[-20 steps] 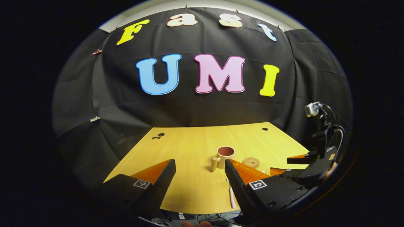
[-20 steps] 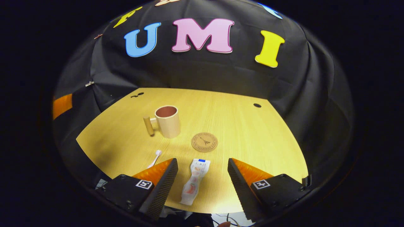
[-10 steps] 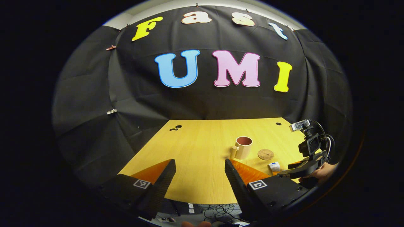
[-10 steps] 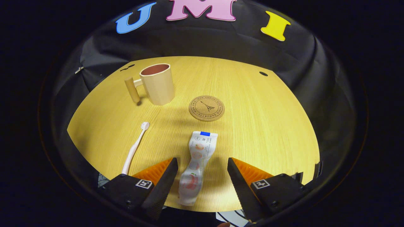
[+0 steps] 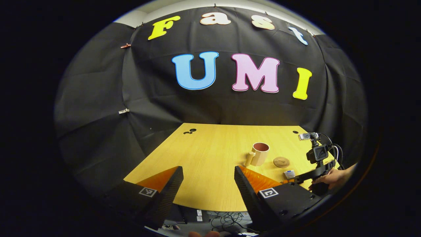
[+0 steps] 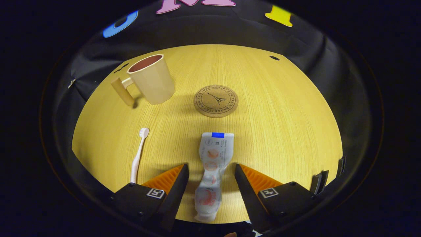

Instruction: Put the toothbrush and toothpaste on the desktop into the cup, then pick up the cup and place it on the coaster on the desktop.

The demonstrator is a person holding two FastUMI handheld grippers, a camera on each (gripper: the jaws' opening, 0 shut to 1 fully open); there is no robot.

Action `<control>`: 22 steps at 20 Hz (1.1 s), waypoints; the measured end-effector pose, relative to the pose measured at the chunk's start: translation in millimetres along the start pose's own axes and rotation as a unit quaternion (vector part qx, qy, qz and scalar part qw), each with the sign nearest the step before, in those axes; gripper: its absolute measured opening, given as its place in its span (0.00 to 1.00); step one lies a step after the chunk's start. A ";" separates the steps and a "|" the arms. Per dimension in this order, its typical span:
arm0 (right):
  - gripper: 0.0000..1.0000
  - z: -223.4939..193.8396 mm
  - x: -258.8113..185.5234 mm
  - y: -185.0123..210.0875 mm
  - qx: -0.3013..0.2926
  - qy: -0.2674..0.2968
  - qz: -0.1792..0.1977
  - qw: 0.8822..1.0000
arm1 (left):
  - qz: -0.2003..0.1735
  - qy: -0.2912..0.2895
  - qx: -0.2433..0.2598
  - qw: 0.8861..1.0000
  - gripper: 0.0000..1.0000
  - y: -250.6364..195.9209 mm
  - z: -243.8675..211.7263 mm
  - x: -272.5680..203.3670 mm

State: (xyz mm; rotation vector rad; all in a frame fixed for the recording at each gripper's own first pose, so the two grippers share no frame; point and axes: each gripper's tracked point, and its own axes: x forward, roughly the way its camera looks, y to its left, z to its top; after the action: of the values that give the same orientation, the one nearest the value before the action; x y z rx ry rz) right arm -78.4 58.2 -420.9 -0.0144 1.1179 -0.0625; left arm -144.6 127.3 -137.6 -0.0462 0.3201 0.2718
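Note:
The white toothpaste tube (image 6: pixel 213 164) lies on the wooden desktop (image 6: pixel 283 118), its lower half between the fingers of my right gripper (image 6: pixel 210 170). That gripper is open and low over the desk, one finger on each side of the tube, with small gaps. A white toothbrush (image 6: pixel 138 151) lies left of the tube. The beige cup (image 6: pixel 153 80) with a pink inside stands upright farther off, and the round cork coaster (image 6: pixel 216 100) is to its right. My left gripper (image 5: pixel 209 174) hangs open over the desk's near left edge, with the cup (image 5: pixel 260 153), the coaster (image 5: pixel 281 162) and the tube (image 5: pixel 289 174) far to its right.
In the left gripper view the right gripper (image 5: pixel 315 172) with its camera is held by a hand (image 5: pixel 332 177) at the desk's right side. Small dark holes (image 6: pixel 274 58) mark the far corners of the desktop. Cables hang below the near edge (image 5: pixel 223 223).
My right gripper has come down and forward over the toothpaste, so the tube now sits between its fingers. My left gripper has drawn back and to the left, away from the cup.

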 end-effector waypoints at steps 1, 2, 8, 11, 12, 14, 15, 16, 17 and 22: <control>0.87 2.0 1.6 -0.8 0.003 0.005 -0.003 1.000 | 0.000 0.000 -0.003 1.000 0.97 0.8 -0.5 0.6; 0.82 3.0 1.0 -2.5 0.007 0.010 -0.005 1.000 | -0.001 0.001 -0.005 1.000 0.97 1.1 0.1 0.8; 0.43 -0.3 -0.5 -6.1 -0.004 0.058 0.002 0.998 | -0.019 0.016 -0.018 1.000 0.97 -11.8 -6.6 2.2; 0.30 -1.7 -1.2 -5.2 -0.025 0.060 0.013 0.998 | -0.028 0.025 -0.016 0.999 0.97 -22.6 -10.0 4.2; 0.27 -0.4 -1.4 -5.4 -0.034 0.056 0.019 0.998 | -0.032 0.028 -0.017 0.999 0.97 -26.9 -9.7 5.9; 0.23 0.1 -2.1 -4.0 -0.042 0.045 0.037 0.997 | -0.043 0.034 -0.019 0.998 0.97 -37.9 -10.6 9.9; 0.23 0.1 -4.4 -1.5 -0.036 0.037 0.053 0.997 | -0.049 0.040 -0.019 0.998 0.97 -44.5 -13.5 13.0; 0.23 -0.8 -7.6 0.9 -0.026 0.028 0.069 0.997 | -0.055 0.046 -0.018 0.997 0.97 -52.0 -14.8 16.3; 0.23 -0.3 -12.4 1.9 -0.017 0.017 0.083 0.996 | -0.061 0.054 -0.016 0.997 0.97 -59.2 -18.9 20.6; 0.22 13.6 -44.3 -8.0 -0.039 -0.055 0.127 0.990 | -0.090 0.094 0.006 0.992 0.97 -101.0 -40.6 48.6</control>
State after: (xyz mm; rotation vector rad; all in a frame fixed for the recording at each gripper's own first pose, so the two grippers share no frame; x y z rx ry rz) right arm -85.9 52.5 -374.8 0.0546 1.0030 0.2075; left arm -85.2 39.0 -191.4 -0.0888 0.5010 0.0865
